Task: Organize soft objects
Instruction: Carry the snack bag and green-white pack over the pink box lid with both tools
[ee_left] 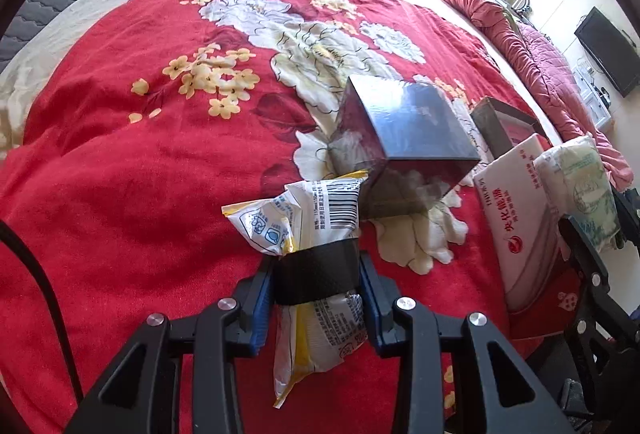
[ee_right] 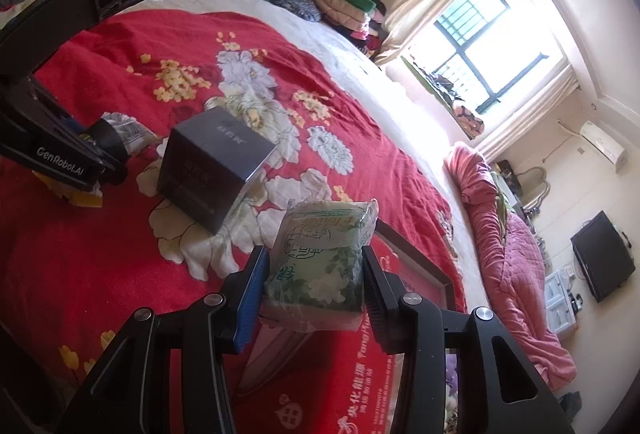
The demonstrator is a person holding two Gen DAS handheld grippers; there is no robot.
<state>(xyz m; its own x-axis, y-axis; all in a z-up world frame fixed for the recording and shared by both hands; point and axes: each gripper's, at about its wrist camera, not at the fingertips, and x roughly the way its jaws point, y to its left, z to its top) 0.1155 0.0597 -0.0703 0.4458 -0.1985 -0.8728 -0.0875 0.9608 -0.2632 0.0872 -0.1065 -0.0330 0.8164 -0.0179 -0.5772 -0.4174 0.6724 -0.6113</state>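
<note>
Holding a white and yellow tissue pack [ee_left: 316,230] in the left gripper [ee_left: 316,298], with the jaws closed in tight on its middle, right where a black band wraps it, so the crinkly ends stick out front and back. It hangs over the red floral bedspread [ee_left: 120,174], just short of the dark glossy box [ee_left: 404,138]. Over on the other side, the right gripper [ee_right: 314,274] has its blue pads squeezed on a green flower-print tissue pack [ee_right: 320,258], held up off the bed above a red and white bag [ee_right: 352,386] with printed characters. A pink quilt [ee_right: 508,258] is bunched along the far edge of the bed.
</note>
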